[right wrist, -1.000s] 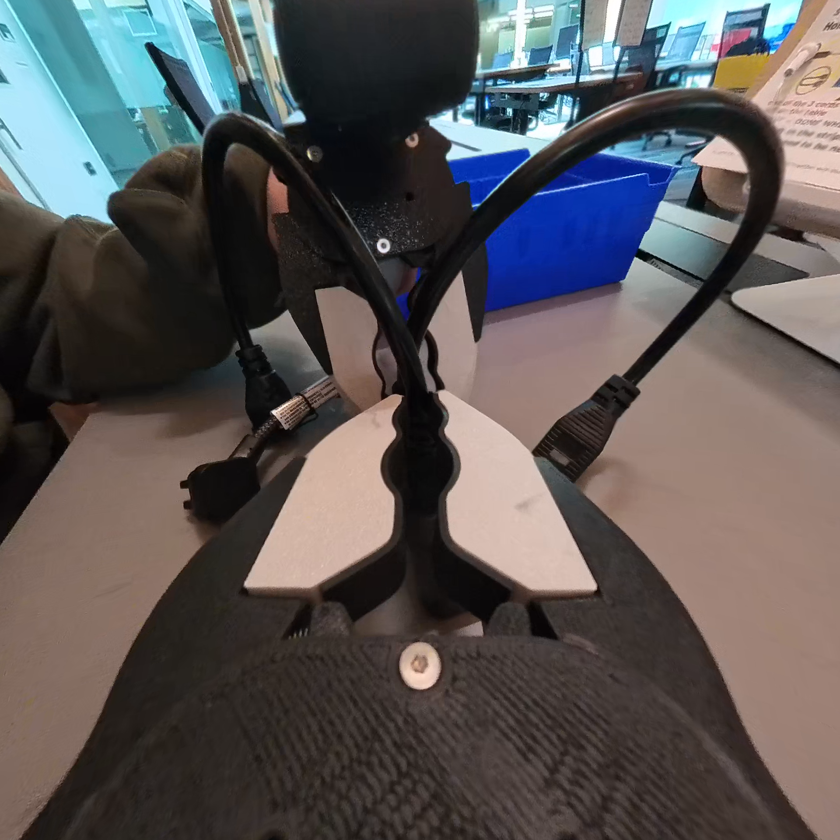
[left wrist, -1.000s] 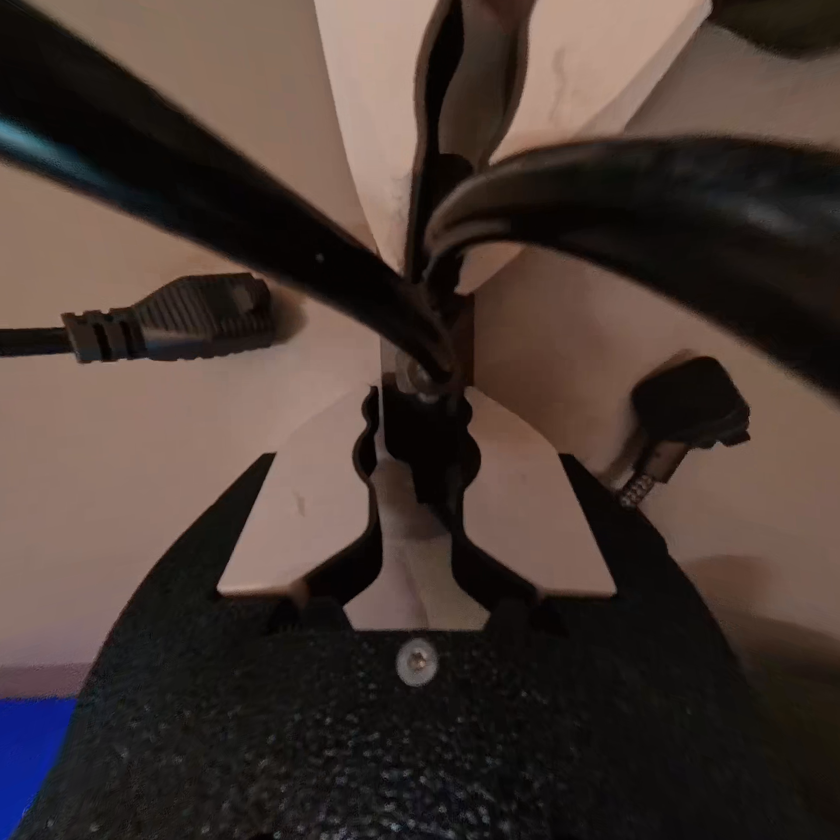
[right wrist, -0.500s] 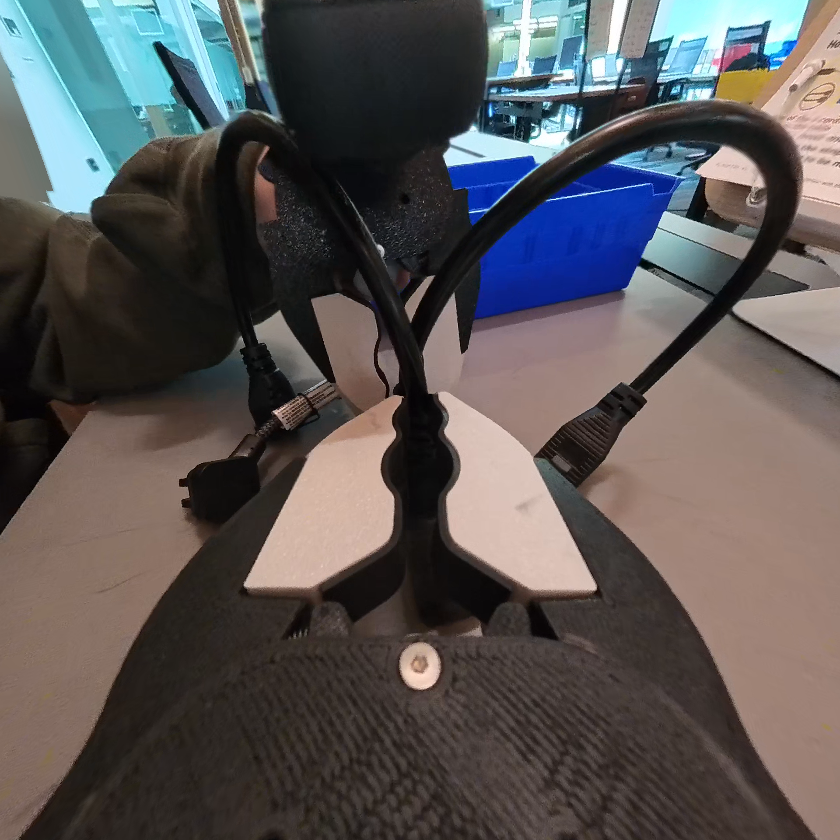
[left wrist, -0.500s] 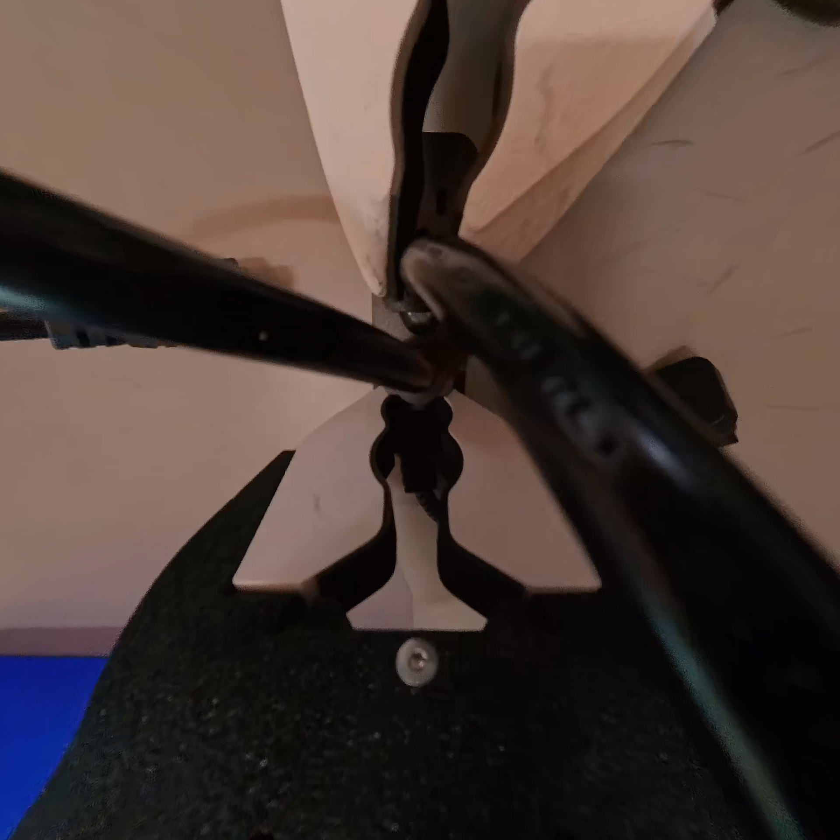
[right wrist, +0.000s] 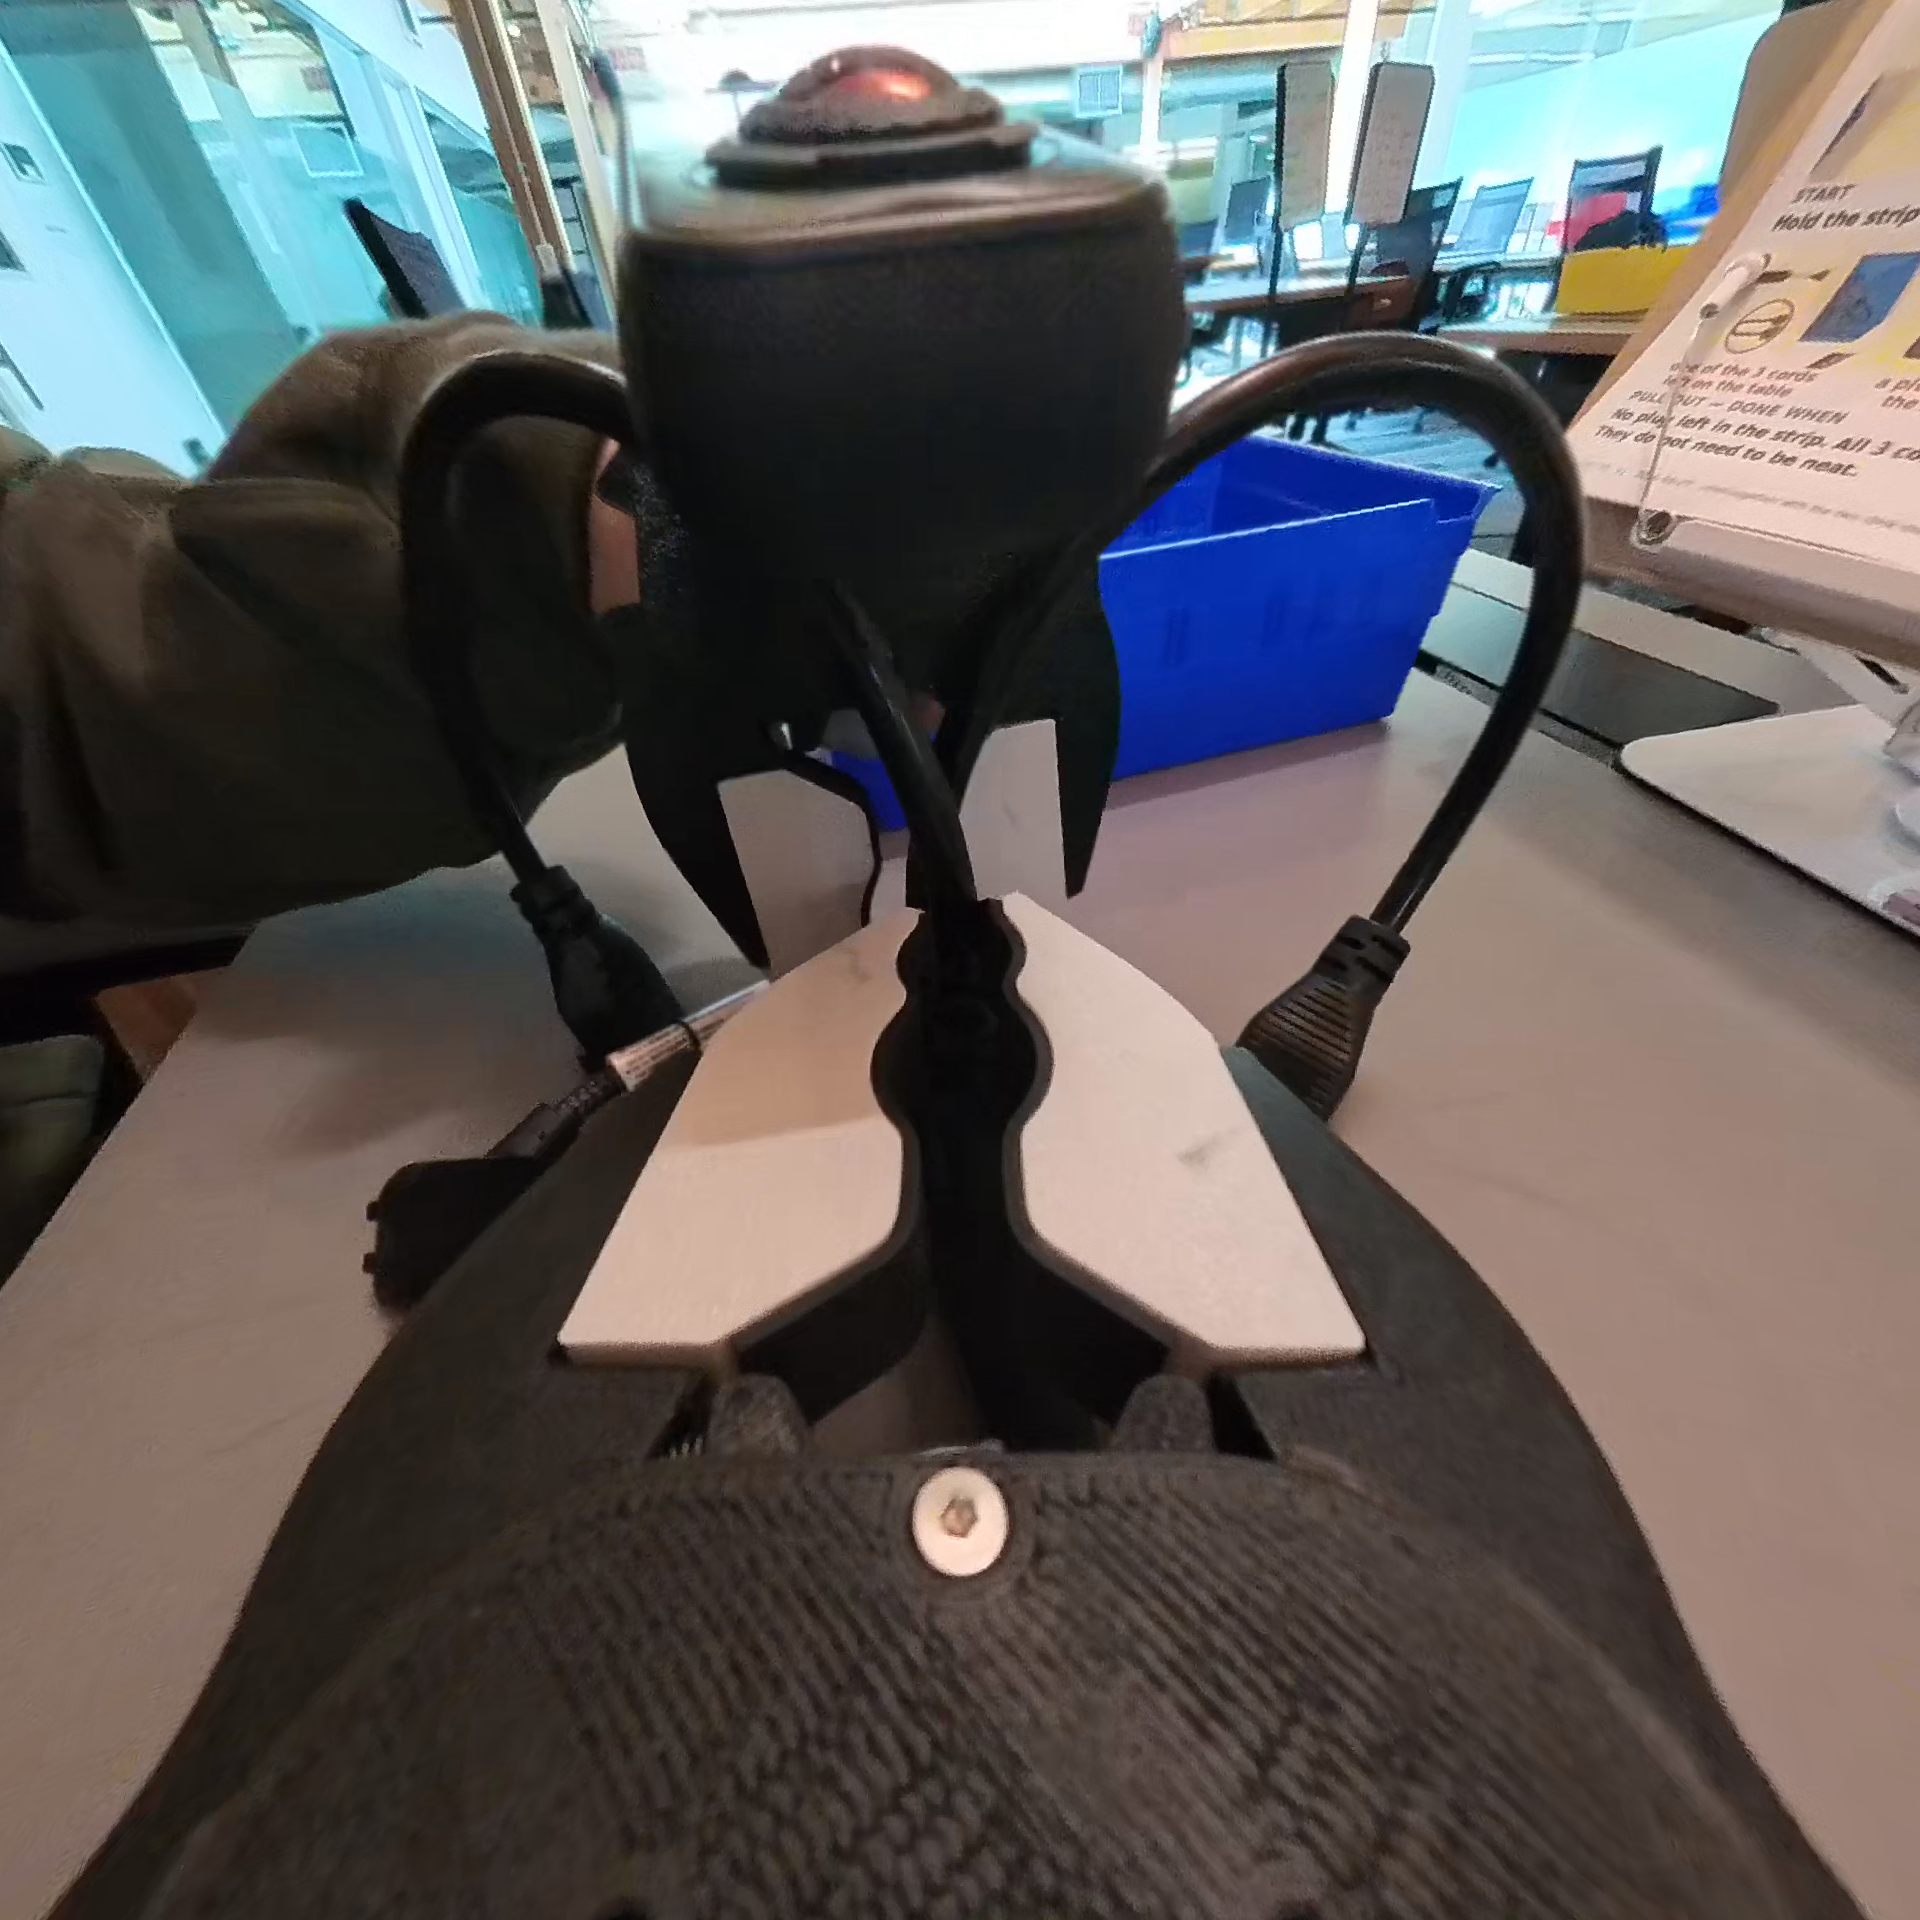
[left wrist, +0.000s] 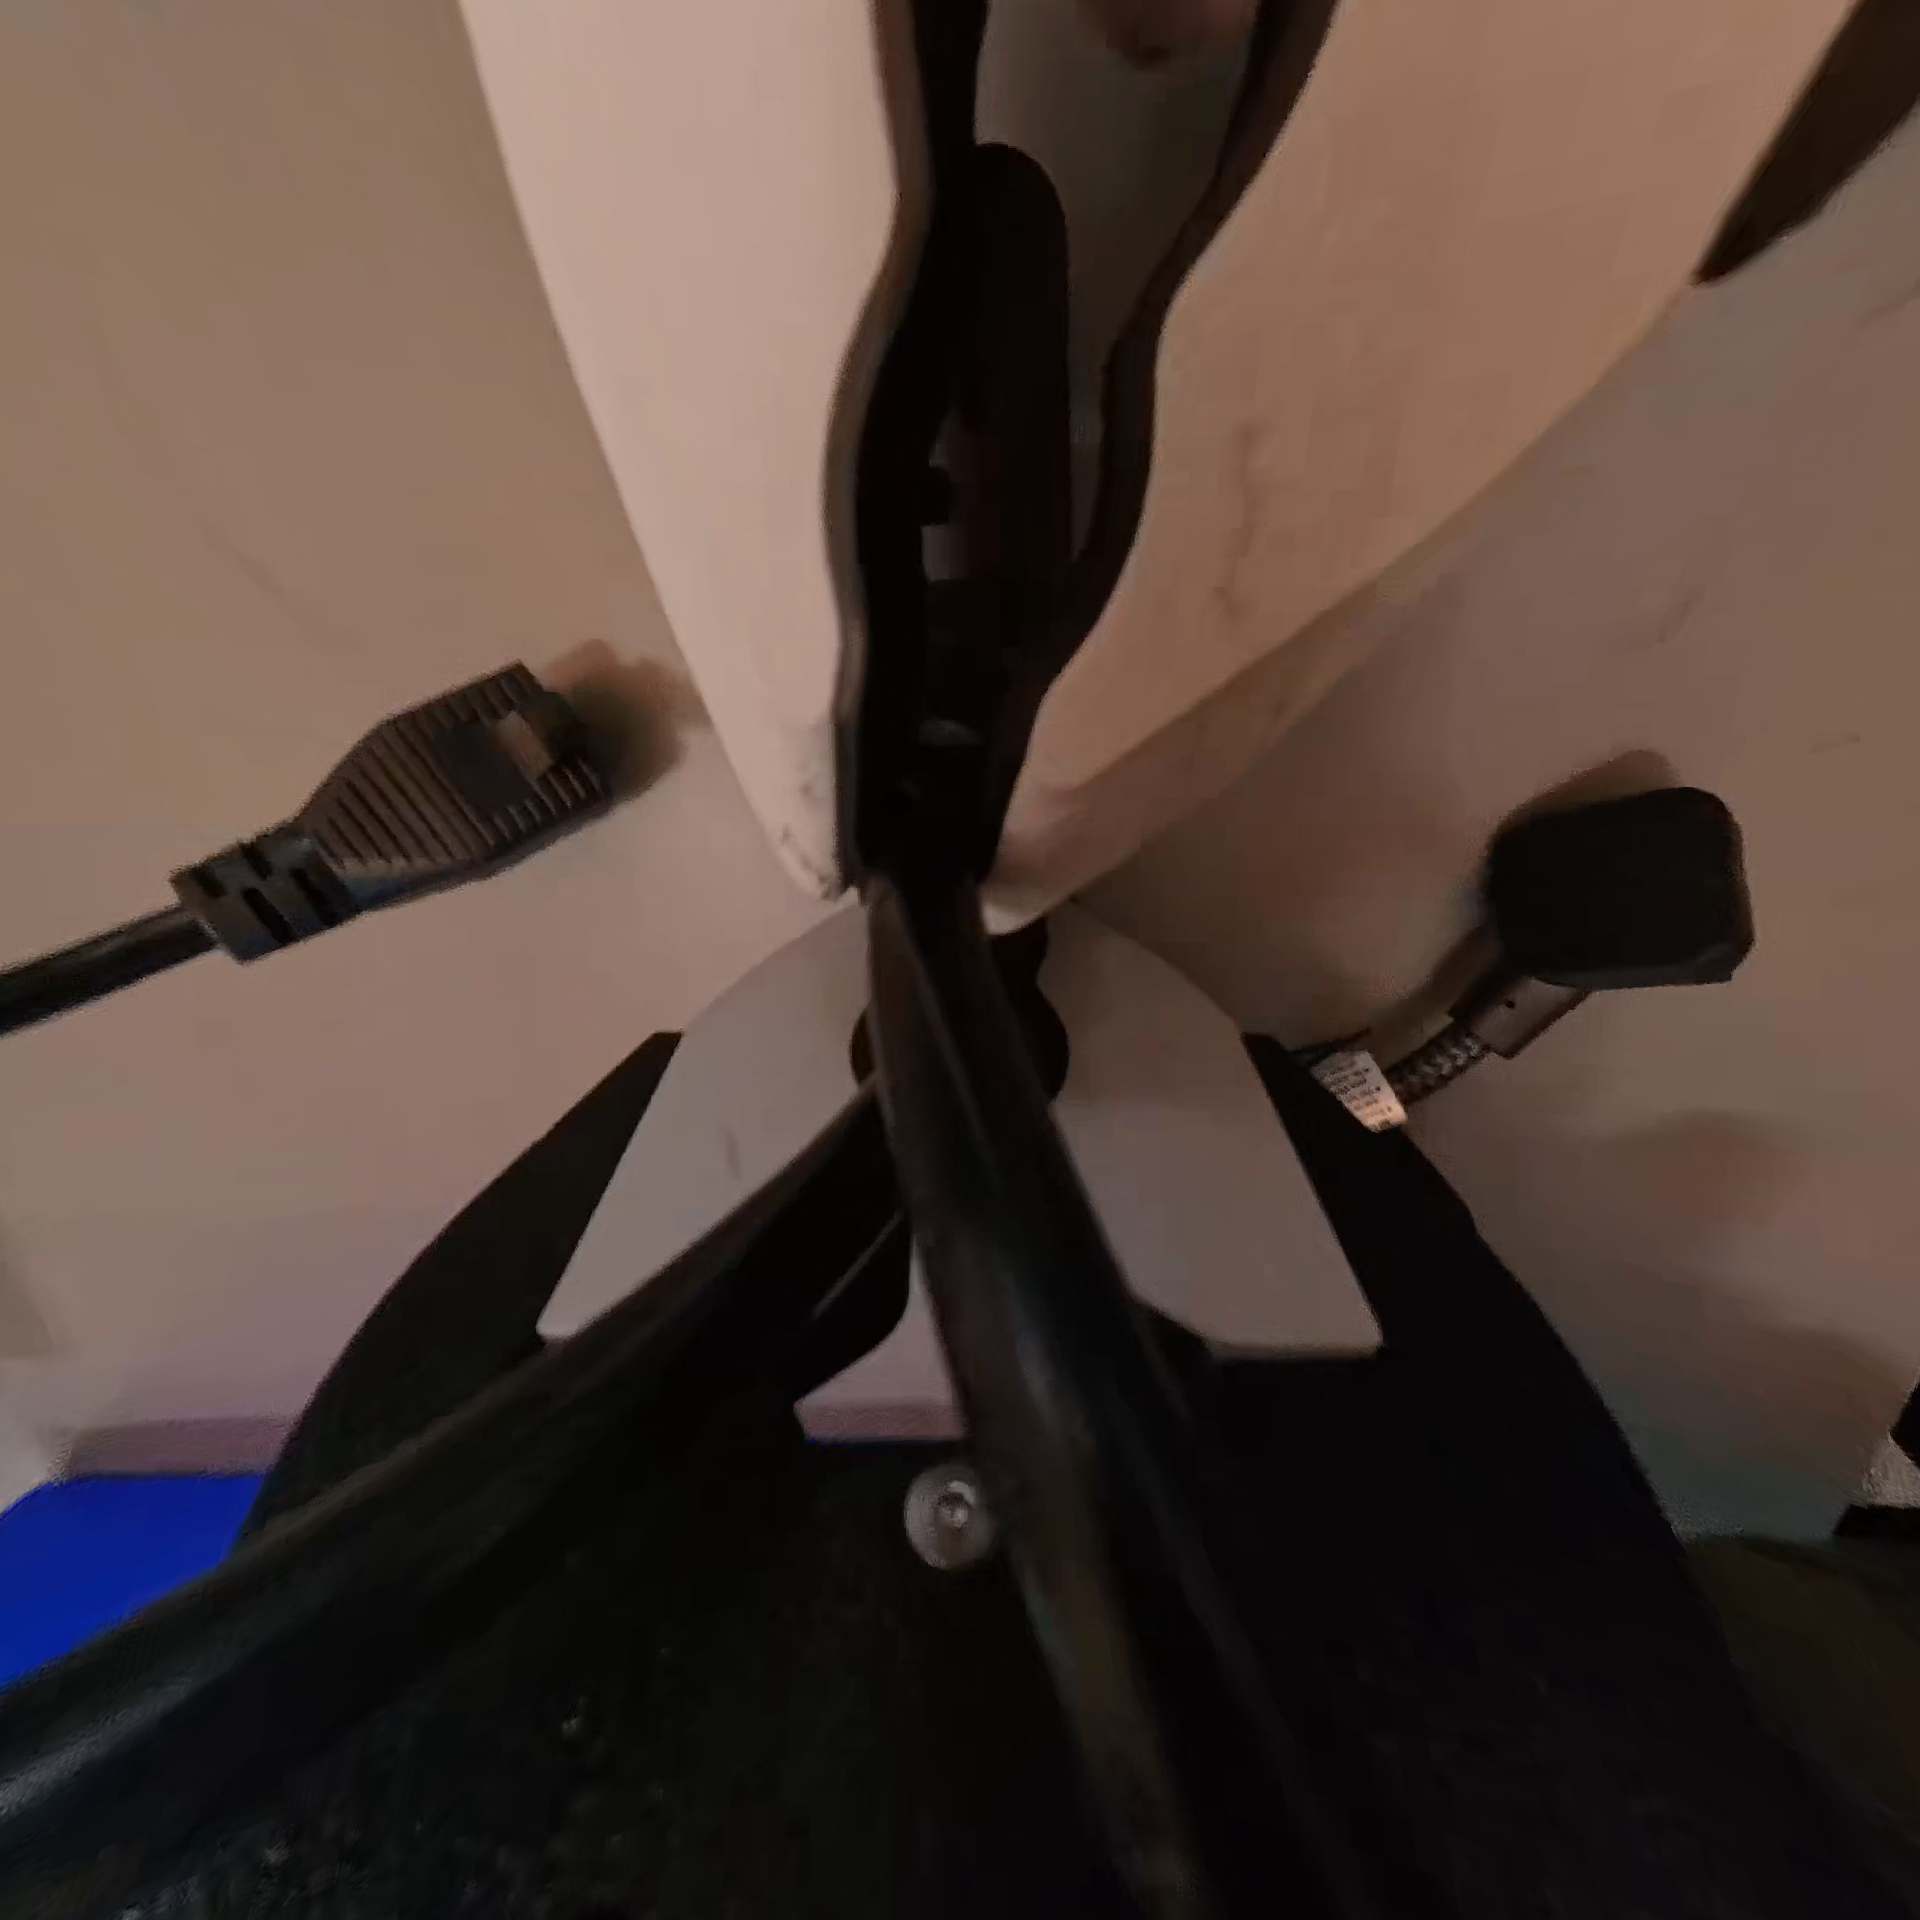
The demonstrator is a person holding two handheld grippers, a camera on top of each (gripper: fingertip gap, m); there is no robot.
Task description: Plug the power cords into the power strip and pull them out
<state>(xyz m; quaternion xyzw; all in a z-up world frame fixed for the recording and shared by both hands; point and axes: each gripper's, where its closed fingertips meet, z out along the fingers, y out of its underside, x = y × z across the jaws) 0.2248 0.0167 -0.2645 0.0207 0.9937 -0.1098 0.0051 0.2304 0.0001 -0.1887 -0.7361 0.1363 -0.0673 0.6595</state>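
Both grippers' fingers clamp the black power strip: right gripper (right wrist: 961, 914), left gripper (left wrist: 935, 935). Keep your grips firm; part them straight along its thick black cord (right wrist: 904, 748).

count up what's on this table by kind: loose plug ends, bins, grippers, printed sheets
loose plug ends: 3 (ribbed plug, moulded plug, flat angled plug on a braided cable)
blue bin: 1
grippers: 2 (left gripper; right gripper, fingers shut on a black cord)
printed sheet: 1
total: 7
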